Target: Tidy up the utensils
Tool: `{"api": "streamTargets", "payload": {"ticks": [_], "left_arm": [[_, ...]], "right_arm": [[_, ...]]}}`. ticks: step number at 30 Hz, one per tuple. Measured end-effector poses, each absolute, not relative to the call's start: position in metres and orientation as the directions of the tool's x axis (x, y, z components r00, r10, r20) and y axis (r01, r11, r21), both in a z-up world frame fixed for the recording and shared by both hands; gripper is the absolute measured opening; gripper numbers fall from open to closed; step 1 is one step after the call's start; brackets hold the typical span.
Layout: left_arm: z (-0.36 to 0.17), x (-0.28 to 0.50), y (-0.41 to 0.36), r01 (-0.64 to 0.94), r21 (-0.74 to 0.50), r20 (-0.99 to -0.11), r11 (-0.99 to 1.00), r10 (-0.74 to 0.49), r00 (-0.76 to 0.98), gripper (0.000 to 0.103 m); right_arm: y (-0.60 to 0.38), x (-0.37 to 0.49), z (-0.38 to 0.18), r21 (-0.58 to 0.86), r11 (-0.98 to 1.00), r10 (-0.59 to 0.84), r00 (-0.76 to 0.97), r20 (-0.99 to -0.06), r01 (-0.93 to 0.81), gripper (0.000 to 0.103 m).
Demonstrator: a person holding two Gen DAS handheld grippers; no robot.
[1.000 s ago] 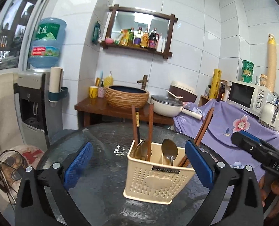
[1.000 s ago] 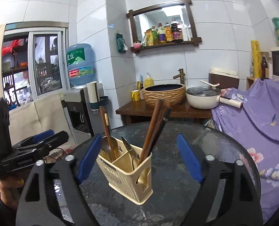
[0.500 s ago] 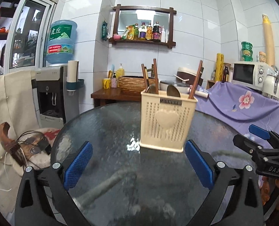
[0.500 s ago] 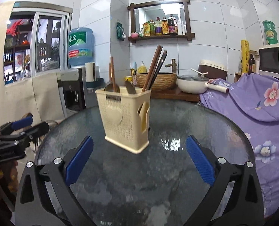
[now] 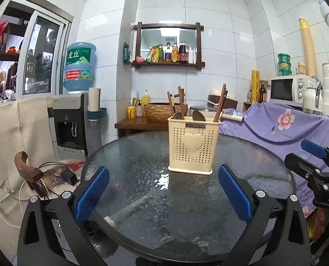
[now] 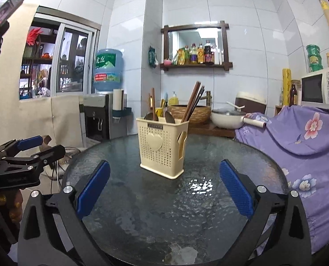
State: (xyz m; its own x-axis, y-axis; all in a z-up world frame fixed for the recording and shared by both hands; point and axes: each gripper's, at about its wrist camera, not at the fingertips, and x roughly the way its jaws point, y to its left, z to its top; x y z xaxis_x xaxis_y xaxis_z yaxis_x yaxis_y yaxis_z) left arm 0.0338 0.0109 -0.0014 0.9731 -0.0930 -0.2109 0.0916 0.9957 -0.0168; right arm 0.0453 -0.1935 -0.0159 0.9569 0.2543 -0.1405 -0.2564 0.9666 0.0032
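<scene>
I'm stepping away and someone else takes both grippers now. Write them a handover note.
Left gripper: open, empty, short of the holder.
Right gripper: open, empty, likewise.
The cream utensil holder stands upright on the round glass table. Chopsticks and spoons stand inside it.
Done: no loose utensil shows on the table.
Left: probably nothing; check the table parts outside both views.
</scene>
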Motion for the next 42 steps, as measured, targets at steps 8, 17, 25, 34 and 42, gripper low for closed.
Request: {"api": "streamTargets", "payload": {"ticks": [8, 17, 25, 34, 42], "left_arm": [[0.007, 0.021, 0.001, 0.121, -0.049, -0.164, 0.991, -0.128, 0.978, 0.096], [0.007, 0.020, 0.000, 0.125, -0.058, -0.165, 0.990, -0.133, 0.977, 0.096], [0.007, 0.020, 0.003, 0.117, -0.068, -0.172, 0.991, -0.127, 0.977, 0.096], [0.006, 0.023, 0.005, 0.113, -0.089, -0.189, 0.990, -0.128, 0.973, 0.096], [0.006, 0.022, 0.003, 0.122, -0.086, -0.196, 0.989, -0.136, 0.971, 0.096]], "right_arm": [[-0.200, 0.029, -0.005, 0.021, 0.967, 0.255, 0.960, -0.116, -0.254, 0.097], [-0.199, 0.027, -0.004, 0.012, 0.968, 0.249, 0.960, -0.129, -0.250, 0.097], [-0.199, 0.029, -0.005, 0.020, 0.970, 0.242, 0.960, -0.141, -0.242, 0.097], [-0.197, 0.032, -0.006, 0.018, 0.970, 0.241, 0.959, -0.146, -0.242, 0.097], [-0.198, 0.034, -0.006, 0.019, 0.971, 0.239, 0.959, -0.150, -0.239, 0.097]]}}
